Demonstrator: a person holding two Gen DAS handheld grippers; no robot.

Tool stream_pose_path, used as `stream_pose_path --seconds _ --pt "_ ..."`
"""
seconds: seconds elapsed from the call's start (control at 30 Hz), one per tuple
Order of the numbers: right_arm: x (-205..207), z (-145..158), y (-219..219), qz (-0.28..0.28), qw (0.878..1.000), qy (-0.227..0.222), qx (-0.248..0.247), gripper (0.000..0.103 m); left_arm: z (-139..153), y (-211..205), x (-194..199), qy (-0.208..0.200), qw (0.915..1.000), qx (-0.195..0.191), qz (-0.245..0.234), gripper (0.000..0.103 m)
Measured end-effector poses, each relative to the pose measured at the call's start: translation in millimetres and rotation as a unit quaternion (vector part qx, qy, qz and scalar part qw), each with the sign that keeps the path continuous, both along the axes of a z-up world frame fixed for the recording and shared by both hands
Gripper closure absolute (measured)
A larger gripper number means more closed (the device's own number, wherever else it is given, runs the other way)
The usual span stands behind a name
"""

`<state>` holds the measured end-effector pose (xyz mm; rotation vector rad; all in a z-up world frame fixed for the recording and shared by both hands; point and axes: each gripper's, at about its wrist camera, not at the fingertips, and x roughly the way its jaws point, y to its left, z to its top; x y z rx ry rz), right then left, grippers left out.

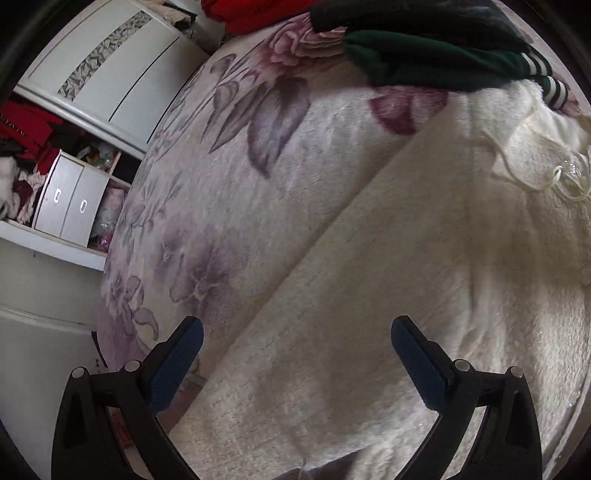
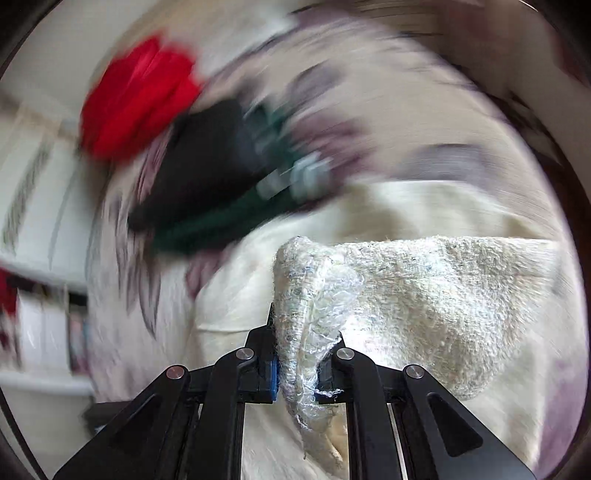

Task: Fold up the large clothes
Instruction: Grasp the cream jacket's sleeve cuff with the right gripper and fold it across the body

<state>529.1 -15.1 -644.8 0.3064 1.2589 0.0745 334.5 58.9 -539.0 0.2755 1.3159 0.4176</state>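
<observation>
A large cream fleece garment [image 1: 388, 295] lies spread on a bed with a floral blanket [image 1: 229, 155]. My left gripper [image 1: 297, 343] is open and empty, hovering just above the garment's left edge. My right gripper [image 2: 304, 354] is shut on a fluffy cream edge of the garment [image 2: 406, 295] and holds it lifted above the rest of the cloth. The right wrist view is blurred by motion.
A dark green garment with white stripes [image 1: 436, 62], a black one [image 1: 406, 18] and a red one [image 1: 255, 11] are piled at the far end of the bed. A white wardrobe [image 1: 107, 70] with drawers [image 1: 70, 203] and stuffed shelves stands to the left.
</observation>
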Motion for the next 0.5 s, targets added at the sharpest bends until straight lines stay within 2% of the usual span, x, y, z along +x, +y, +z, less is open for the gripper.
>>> stream_pose_path --seconds 0.07,0.13,0.2,0.23,0.27,0.3,0.37,0.43,0.5 --pt "19.2 -43.5 61.2 0.058 0.997 0.026 -0.044 0.090 -2.1 8.9 -3.1 0.005 1.0000 -0.006 0.004 0.000" --pt "22.2 -83.5 89.1 0.081 0.992 0.062 -0.070 0.090 -3.9 17.2 -4.6 0.010 0.9998 -0.016 0.007 0.000" --pt "24.7 -109.2 93.7 0.087 0.991 0.100 -0.033 0.082 -3.1 22.3 -4.9 0.009 0.9996 -0.025 0.005 0.000" --pt "27.7 -119.5 83.3 0.081 0.990 0.113 0.008 0.072 -1.5 24.0 -5.2 0.007 0.9996 -0.027 0.001 0.000" --pt "22.8 -121.0 71.0 0.070 0.987 0.124 0.071 0.061 0.7 24.1 -5.9 0.006 0.9996 -0.026 -0.003 0.000" --pt "17.6 -116.0 59.0 0.059 0.984 0.125 0.110 0.056 3.1 23.2 -6.7 0.003 0.9996 -0.026 -0.006 0.000" --pt "-4.4 -95.0 19.8 0.028 0.982 0.100 0.160 0.039 7.7 21.8 -8.0 0.004 0.9995 -0.031 -0.009 0.000" --pt "-33.2 -72.5 -32.7 -0.018 0.984 0.079 0.157 0.039 12.9 16.5 -9.9 0.008 0.9992 -0.037 -0.009 0.000" --pt "-67.0 -60.4 -93.0 -0.075 0.990 0.080 0.090 0.039 16.8 8.9 -10.7 0.010 0.9990 -0.043 -0.010 0.000"
